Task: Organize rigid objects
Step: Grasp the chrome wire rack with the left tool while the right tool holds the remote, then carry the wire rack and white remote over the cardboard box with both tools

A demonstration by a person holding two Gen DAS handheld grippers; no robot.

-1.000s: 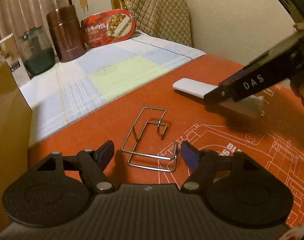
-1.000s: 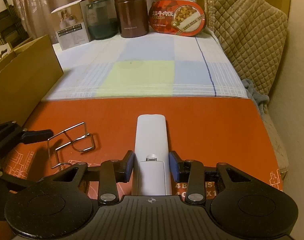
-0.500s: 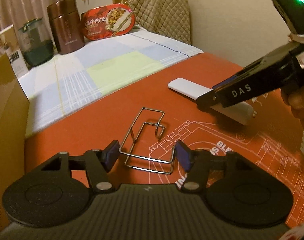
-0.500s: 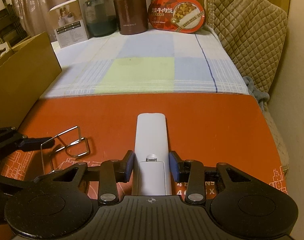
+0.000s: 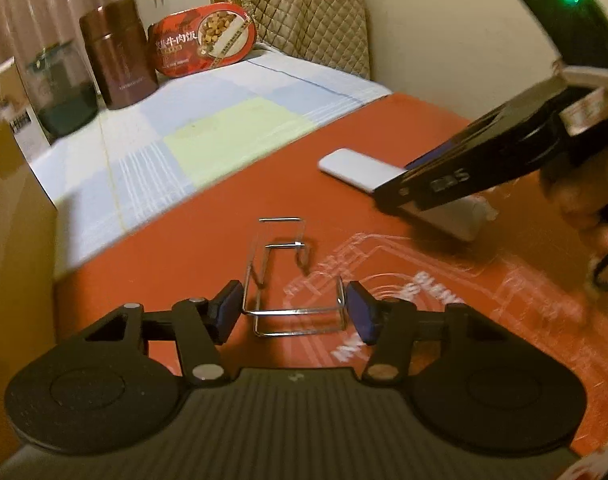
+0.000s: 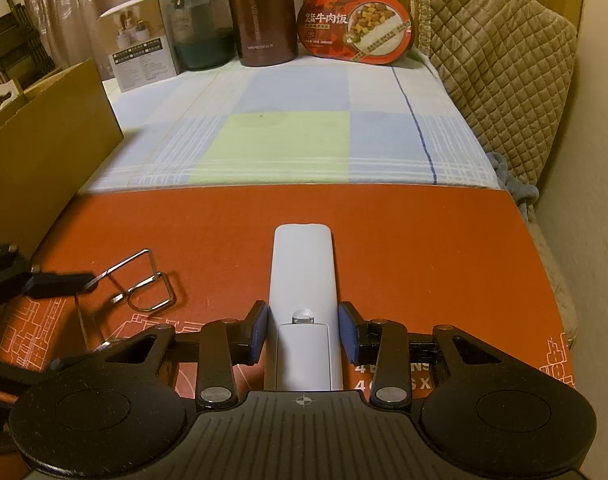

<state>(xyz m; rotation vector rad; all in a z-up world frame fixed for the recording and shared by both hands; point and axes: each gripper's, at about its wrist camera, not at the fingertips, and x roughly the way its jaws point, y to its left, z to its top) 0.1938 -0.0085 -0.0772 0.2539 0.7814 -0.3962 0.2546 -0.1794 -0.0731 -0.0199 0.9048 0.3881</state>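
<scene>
My left claw straddles the wire rack on the orange worktop, pads apart, so closing would grip it. At three o'clock, my right claw brackets the white remote, seemingly not yet squeezing.

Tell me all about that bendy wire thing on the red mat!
The wire rack is thin shiny metal rod bent into open rectangles, with a small curled hook at its far end. It looks stiff and see-through, just an outline. It lies on the red mat, left of the white remote and apart from it. The left tongs straddle its near end, blue pads close beside the wires; whether they touch is unclear.
</scene>
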